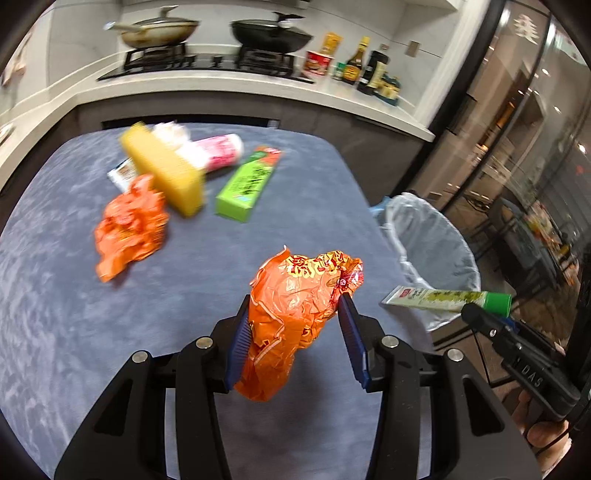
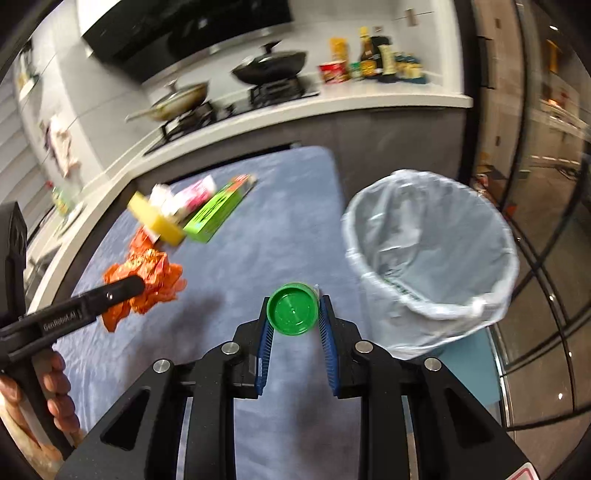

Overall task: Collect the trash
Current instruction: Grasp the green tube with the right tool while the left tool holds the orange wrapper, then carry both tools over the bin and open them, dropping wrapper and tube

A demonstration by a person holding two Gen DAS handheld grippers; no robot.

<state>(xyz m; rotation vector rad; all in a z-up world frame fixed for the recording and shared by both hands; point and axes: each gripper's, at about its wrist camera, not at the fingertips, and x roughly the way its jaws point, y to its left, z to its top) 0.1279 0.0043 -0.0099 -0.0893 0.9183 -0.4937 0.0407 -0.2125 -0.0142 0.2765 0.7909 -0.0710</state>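
Observation:
My left gripper is shut on a crumpled orange wrapper, lifted above the blue-grey table. My right gripper is shut on a green-capped tube, seen end-on; from the left wrist view the tube lies level beside the bin. A bin lined with a clear bag stands off the table's right edge. On the table lie another orange wrapper, a yellow block, a green box and a pink-and-white packet.
Behind the table runs a white counter with a hob, two pans and several bottles. Glass panels stand at the right. A hand grips the left tool's handle.

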